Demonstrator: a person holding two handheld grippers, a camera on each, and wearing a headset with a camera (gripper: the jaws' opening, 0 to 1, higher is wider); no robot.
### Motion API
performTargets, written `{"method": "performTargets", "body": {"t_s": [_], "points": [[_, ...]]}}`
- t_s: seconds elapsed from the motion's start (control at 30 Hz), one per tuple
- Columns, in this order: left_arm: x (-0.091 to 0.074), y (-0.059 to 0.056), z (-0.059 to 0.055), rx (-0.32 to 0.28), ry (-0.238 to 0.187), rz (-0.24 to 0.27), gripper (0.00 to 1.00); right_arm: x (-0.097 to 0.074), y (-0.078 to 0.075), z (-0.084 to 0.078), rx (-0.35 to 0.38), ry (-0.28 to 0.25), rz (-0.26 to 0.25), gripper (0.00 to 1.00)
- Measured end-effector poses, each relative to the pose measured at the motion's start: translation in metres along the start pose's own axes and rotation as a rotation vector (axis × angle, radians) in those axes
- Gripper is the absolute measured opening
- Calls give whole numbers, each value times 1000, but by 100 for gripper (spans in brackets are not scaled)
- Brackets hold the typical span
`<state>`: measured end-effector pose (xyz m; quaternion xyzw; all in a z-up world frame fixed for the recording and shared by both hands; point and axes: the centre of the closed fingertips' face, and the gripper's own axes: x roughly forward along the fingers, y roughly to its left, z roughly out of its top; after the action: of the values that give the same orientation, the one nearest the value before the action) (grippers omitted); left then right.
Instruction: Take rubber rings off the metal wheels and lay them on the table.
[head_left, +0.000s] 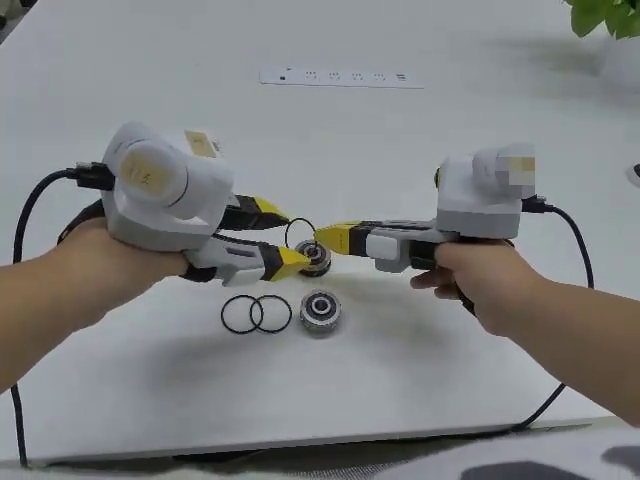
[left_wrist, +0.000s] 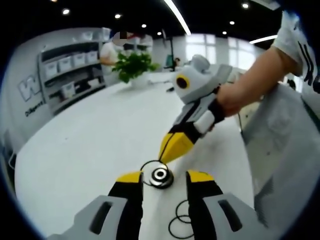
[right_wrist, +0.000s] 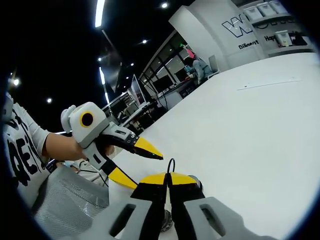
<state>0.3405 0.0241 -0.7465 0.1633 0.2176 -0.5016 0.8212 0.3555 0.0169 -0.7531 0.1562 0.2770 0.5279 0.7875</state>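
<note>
Left tool (head_left: 290, 237) spread, jaws on both sides of metal wheel (head_left: 315, 258), probably to steady it on tabletop (head_left: 450, 120). Right tool (head_left: 325, 238) pressed together on rubber ring (head_left: 300, 220), ring half off wheel. Two loose rings (head_left: 256, 314) lie nearby.

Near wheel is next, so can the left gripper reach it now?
Probably yes: the left gripper has its jaws open just beyond the near wheel, the way between looks free, and the loose rings lie beside it.

Two loose black rings (head_left: 256, 314) lie overlapped beside a bare wheel (head_left: 320, 310); a third ring (head_left: 297, 231) stands partly off the second wheel (head_left: 315, 259).
</note>
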Motion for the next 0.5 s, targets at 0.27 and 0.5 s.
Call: {"method": "performTargets", "body": {"t_s": [0.27, 0.5], "points": [[-13, 6, -1, -25, -17, 14, 41, 2, 7, 0, 4, 0, 18, 0], [-26, 7, -6, -41, -20, 24, 46, 4, 14, 0, 7, 2, 36, 0]]}}
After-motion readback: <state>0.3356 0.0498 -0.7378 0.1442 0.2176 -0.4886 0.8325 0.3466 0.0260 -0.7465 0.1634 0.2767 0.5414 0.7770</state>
